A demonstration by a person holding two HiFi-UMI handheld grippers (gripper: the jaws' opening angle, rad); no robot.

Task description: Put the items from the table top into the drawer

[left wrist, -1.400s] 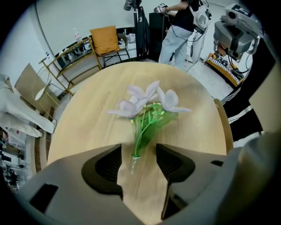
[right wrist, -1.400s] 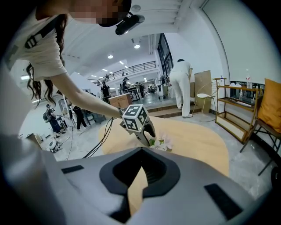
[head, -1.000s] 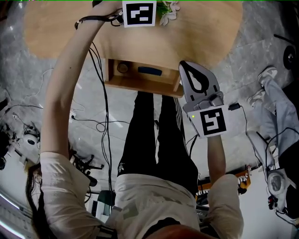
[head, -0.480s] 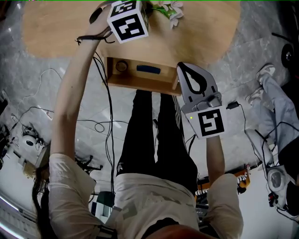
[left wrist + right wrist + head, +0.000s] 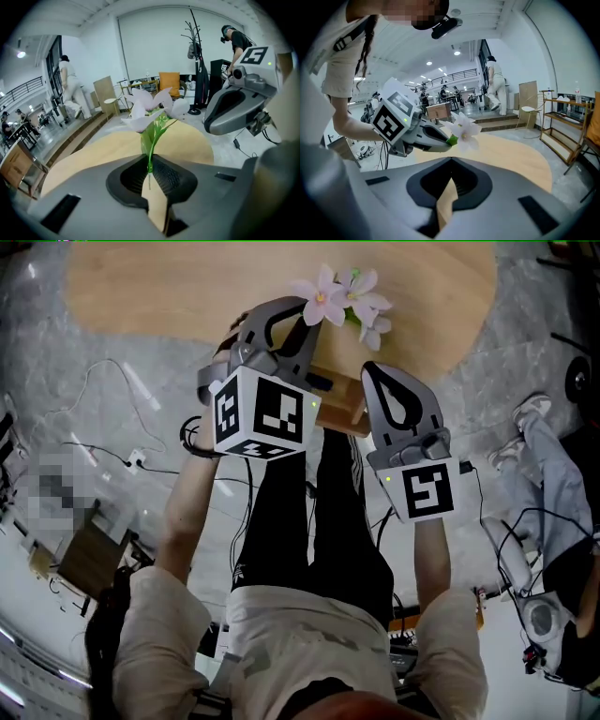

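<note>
Left claw (image 5: 298,317) is clenched on the flower (image 5: 339,294). In the left gripper view the thin green stem (image 5: 150,157) stands upright, pinched where the two pads meet, and the pale pink petals (image 5: 149,107) spread above the tips. Its jaws have just been closing, with the stem between them. In the right gripper view the left claw (image 5: 448,140) points to the right and the flower (image 5: 465,131) sticks out past its tips, in the air above the tabletop (image 5: 513,157) and not touching it. In the head view the flower shows over the near edge of the round wooden tabletop (image 5: 141,287). The drawer (image 5: 345,405) juts out from under that edge, just below the flower. Most of it is hidden behind the left claw, so its contents cannot be made out. Right claw (image 5: 369,369) is clenched with nothing in it: in its own view the tips (image 5: 451,161) meet and only bare wood shows through the gap behind them. It sits just to the right of the drawer; whether it touches the drawer cannot be told. The left gripper view shows the right claw (image 5: 209,125) close by on the right, apart from the flower. Below both claws are the person's legs (image 5: 314,521) in dark trousers, and cables (image 5: 112,446) lie on the grey floor (image 5: 84,399) at left.
</note>
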